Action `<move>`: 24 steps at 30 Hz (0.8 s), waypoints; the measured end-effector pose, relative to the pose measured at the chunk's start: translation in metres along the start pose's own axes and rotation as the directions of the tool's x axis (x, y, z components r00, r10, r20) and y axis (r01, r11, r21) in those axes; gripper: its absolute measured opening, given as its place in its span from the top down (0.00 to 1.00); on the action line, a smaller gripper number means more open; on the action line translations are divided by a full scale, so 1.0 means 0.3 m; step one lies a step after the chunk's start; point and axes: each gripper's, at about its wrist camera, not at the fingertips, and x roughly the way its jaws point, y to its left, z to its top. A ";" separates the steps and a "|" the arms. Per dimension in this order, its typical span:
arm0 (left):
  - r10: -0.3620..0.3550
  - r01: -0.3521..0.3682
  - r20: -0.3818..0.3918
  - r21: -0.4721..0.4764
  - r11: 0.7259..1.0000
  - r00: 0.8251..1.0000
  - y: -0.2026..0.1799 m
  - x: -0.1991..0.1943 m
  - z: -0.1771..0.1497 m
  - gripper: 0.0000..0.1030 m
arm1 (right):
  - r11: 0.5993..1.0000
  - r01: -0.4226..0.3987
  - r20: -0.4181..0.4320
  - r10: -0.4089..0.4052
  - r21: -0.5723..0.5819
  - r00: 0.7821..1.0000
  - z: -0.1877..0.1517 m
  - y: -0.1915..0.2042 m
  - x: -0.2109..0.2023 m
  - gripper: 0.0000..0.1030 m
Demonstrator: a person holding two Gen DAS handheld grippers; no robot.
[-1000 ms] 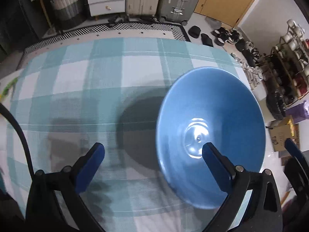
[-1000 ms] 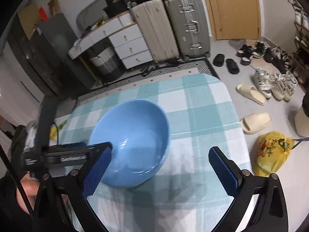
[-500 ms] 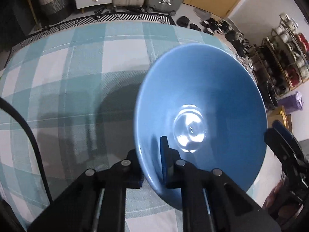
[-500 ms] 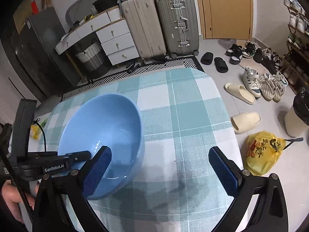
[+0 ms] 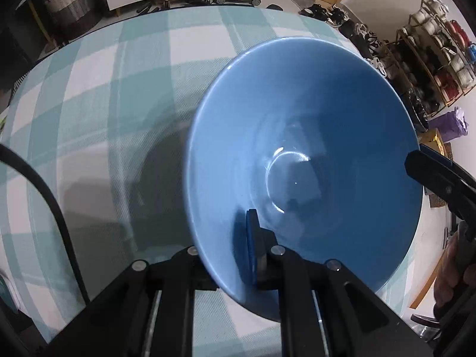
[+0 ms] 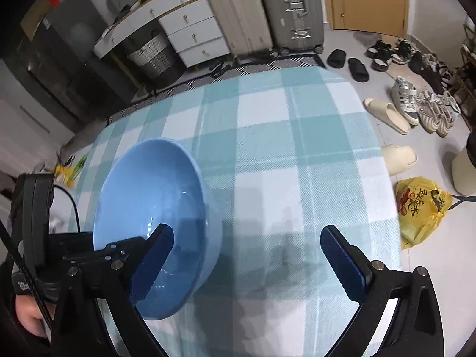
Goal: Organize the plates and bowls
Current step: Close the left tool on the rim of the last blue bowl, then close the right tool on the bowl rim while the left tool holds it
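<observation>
A light blue bowl (image 5: 312,136) is tilted over the teal-and-white checked tablecloth (image 5: 89,89). My left gripper (image 5: 229,247) is shut on its near rim, one blue pad inside the bowl and the other hidden behind the wall. In the right wrist view the bowl (image 6: 154,184) is at the lower left, with the left gripper (image 6: 119,250) clamped on its edge. My right gripper (image 6: 247,238) is open and holds nothing; its left finger overlaps the bowl in the picture, and whether it touches I cannot tell. One right finger (image 5: 422,163) shows beyond the bowl's far rim.
The tablecloth (image 6: 297,148) ends at the table's right edge, above a floor with slippers (image 6: 398,160), shoes and a yellow bag (image 6: 419,208). Suitcases (image 6: 288,12), white drawers (image 6: 193,38) and a woven basket (image 6: 151,56) stand beyond the far edge. A shoe rack (image 5: 440,50) is on the right.
My left gripper went from wide open to shut on the bowl's rim. The bowl then tipped up and shifted left in the right wrist view. The right gripper sank a little, still open.
</observation>
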 end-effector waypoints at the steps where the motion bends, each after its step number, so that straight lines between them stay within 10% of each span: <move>1: 0.003 -0.003 -0.003 0.002 1.000 1.000 0.002 -0.006 -0.014 0.90 | 1.000 -0.006 -0.005 0.006 -0.007 1.000 -0.013 0.013 -0.007 0.02; 24: 0.026 -0.019 -0.089 0.074 0.997 0.996 0.035 -0.082 -0.267 0.89 | 0.997 -0.053 -0.225 0.039 -0.059 0.974 -0.211 0.194 0.048 0.31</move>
